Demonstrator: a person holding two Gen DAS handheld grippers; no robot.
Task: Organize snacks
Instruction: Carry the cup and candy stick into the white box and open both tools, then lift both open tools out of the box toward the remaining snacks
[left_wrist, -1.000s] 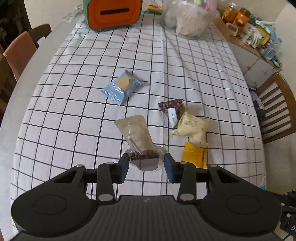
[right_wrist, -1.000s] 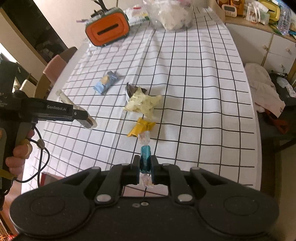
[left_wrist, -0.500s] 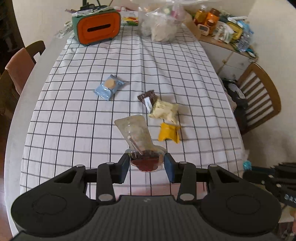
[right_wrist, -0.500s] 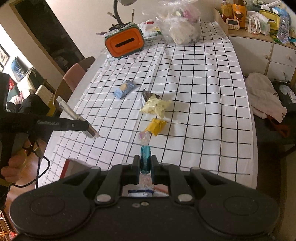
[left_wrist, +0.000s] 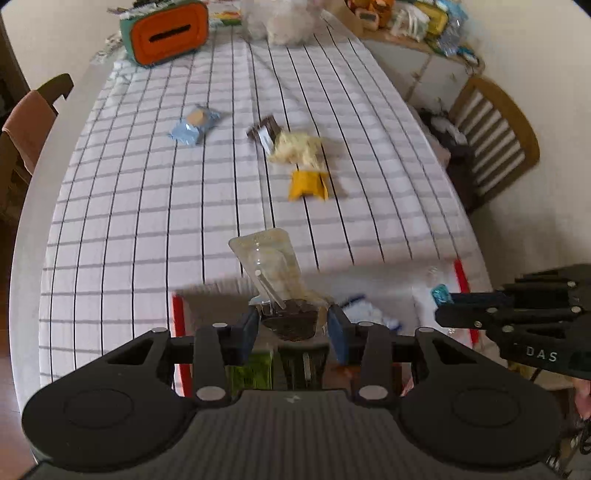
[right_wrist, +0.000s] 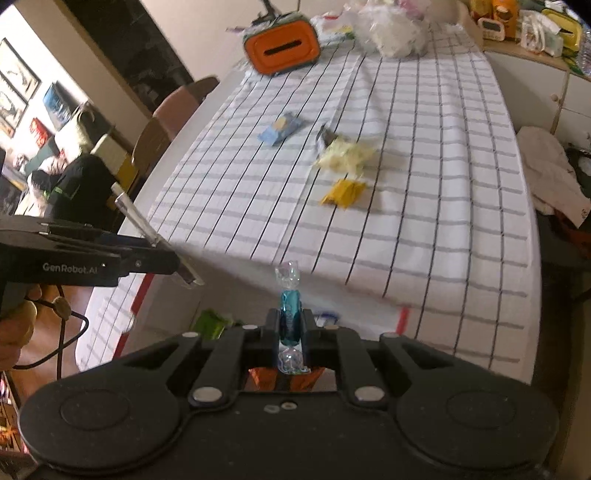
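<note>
My left gripper (left_wrist: 291, 326) is shut on a clear plastic snack pack (left_wrist: 271, 269) with a dark filling, held past the near table edge. My right gripper (right_wrist: 290, 325) is shut on a blue wrapped candy (right_wrist: 289, 306) that stands up between the pads. Both hover above a box with red edges (left_wrist: 177, 317) below the table edge, with several snacks inside. On the checked tablecloth (left_wrist: 147, 192) lie a blue cookie pack (left_wrist: 194, 125), a brown wrapper (left_wrist: 264, 133), a pale yellow pack (left_wrist: 297, 147) and an orange-yellow pack (left_wrist: 308, 184).
An orange and green case (left_wrist: 166, 31) and a clear bag (left_wrist: 284, 18) stand at the far end of the table. Chairs stand at the left (left_wrist: 33, 114) and right (left_wrist: 495, 129). A cluttered sideboard (left_wrist: 417, 26) is at the far right.
Both grippers have pulled back from the table with their snacks. They now hang over the red-edged box beyond the near edge.
</note>
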